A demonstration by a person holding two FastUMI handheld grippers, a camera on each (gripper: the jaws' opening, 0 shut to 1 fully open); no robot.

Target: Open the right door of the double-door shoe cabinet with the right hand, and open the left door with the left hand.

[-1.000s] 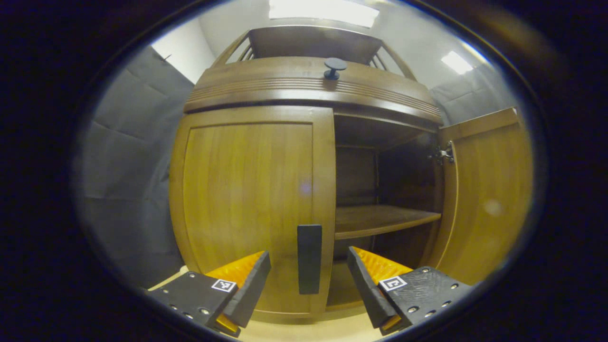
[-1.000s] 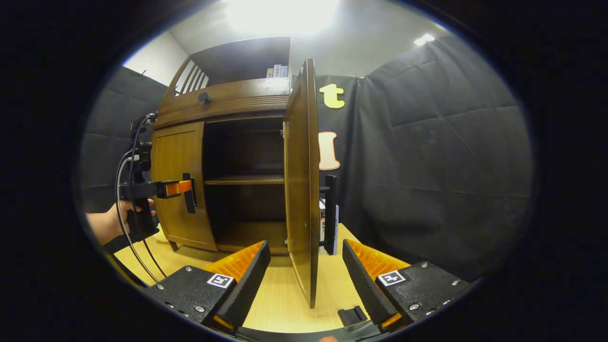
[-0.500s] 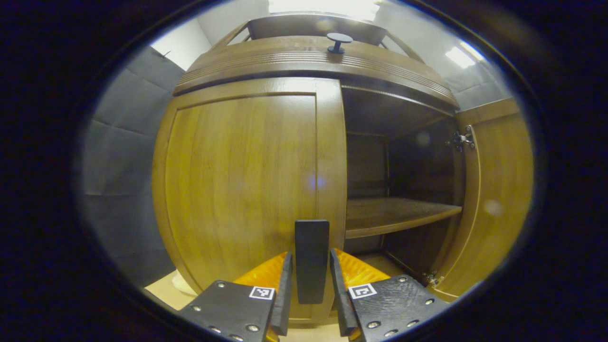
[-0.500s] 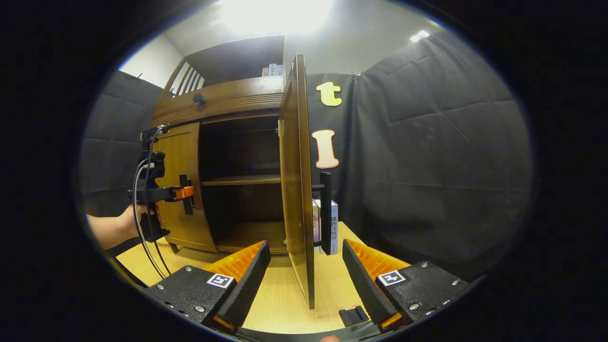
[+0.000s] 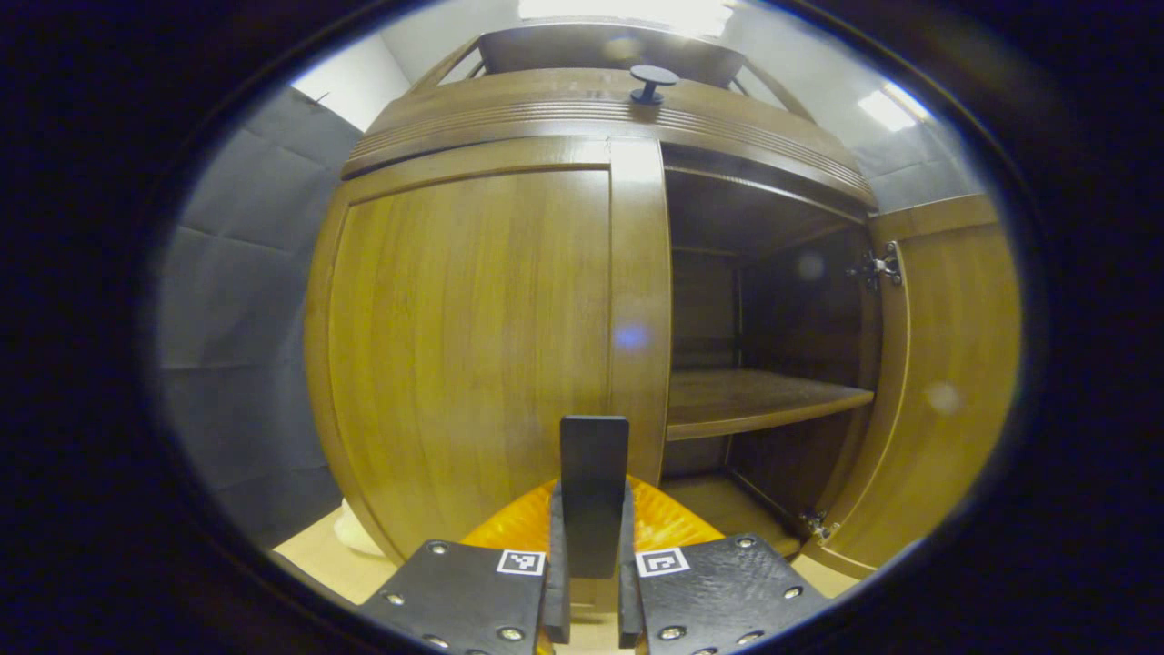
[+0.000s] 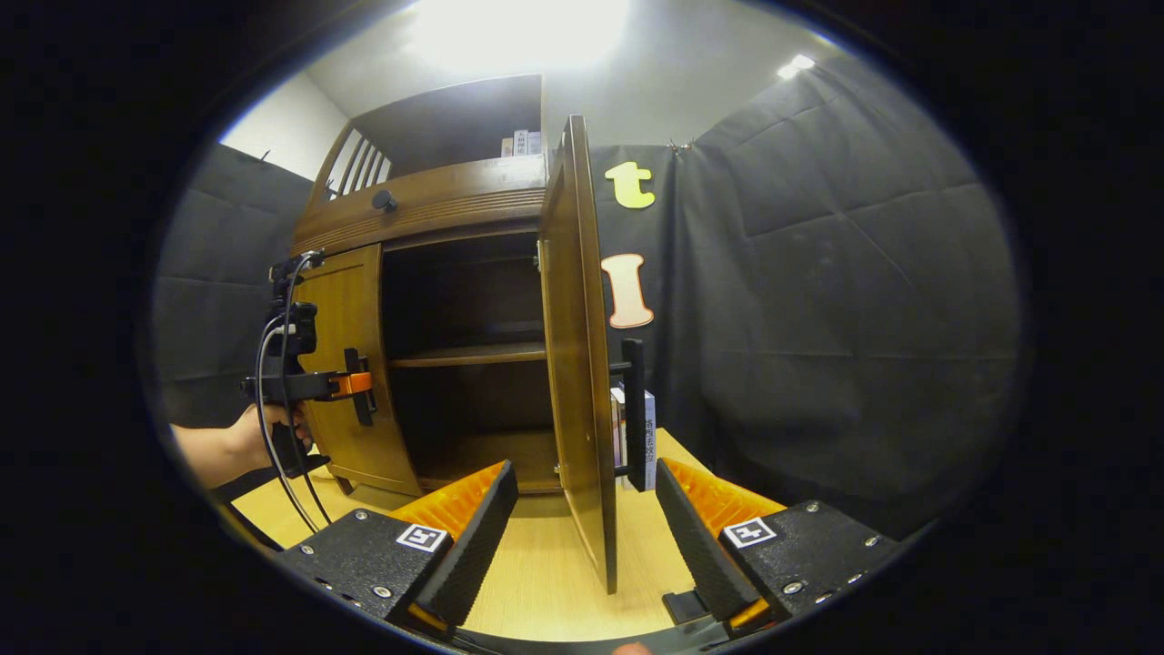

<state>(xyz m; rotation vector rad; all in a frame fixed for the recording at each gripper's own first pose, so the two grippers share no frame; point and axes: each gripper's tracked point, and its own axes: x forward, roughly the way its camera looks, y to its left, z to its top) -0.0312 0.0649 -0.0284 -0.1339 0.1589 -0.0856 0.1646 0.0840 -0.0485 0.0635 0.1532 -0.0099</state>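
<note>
The left tool is clamped on the upright handle of the closed left door, whose hinge lies far left. The right tool gapes, straddling the open right door.

Wooden shoe cabinet, right door wide open, left door shut

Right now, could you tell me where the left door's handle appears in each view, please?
Left gripper view: the left door's handle stands bottom centre, upright between the left gripper's fingers.
Right gripper view: the handle sits left of centre, on the closed left door.
Shared landmark: the round knob above the doors.
</note>
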